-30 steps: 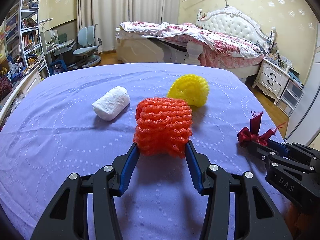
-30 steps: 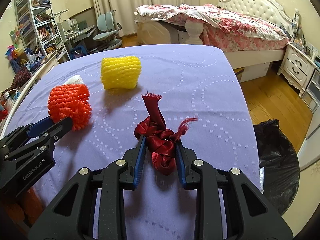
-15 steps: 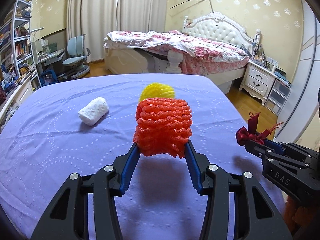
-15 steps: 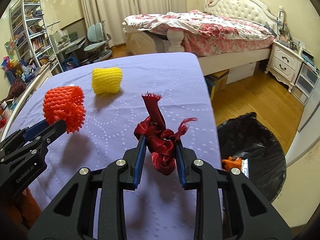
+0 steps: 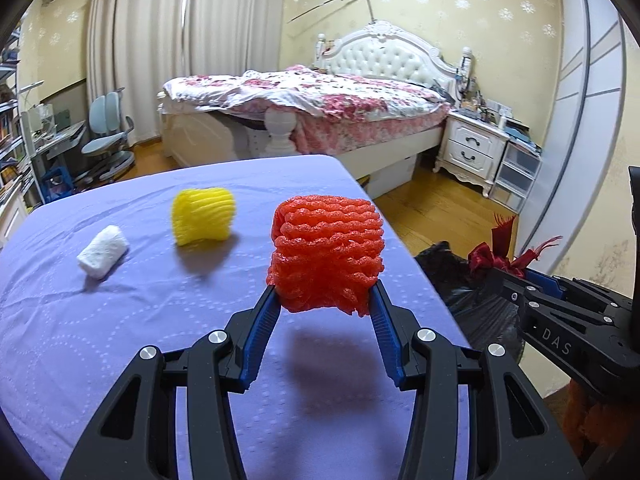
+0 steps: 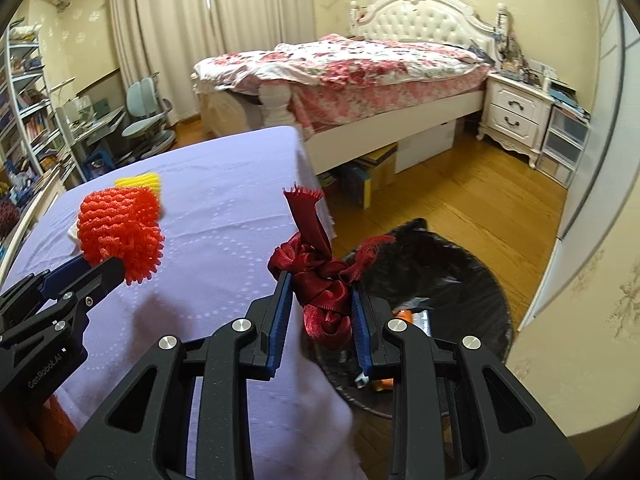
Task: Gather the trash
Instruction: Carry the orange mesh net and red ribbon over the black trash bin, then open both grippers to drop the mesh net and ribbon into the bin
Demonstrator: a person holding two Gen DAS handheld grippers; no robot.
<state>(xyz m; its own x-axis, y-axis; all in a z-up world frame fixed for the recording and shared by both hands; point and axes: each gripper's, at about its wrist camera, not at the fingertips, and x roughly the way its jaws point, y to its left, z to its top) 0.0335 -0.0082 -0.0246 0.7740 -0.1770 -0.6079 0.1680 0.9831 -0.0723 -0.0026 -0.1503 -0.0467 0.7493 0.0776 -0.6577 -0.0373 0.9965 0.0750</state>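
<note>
Trash for collection, largest item first: a black-lined bin (image 6: 440, 280) on the wooden floor just past the edge of the purple-covered table (image 5: 120, 340), with orange scraps visible inside. Left gripper (image 5: 324, 300) clamps an orange foam net (image 5: 326, 256) held clear above the cloth, while the right gripper (image 6: 320, 300) pinches a knotted dark-red ribbon (image 6: 320, 276) at the table's edge, by the bin. On the cloth lie a yellow foam net (image 5: 203, 216) and — smallest — a white tissue wad (image 5: 102, 252), well apart from both tools.

Floral bed (image 5: 320, 96), white nightstand (image 5: 472, 148), chair (image 5: 106, 128)
</note>
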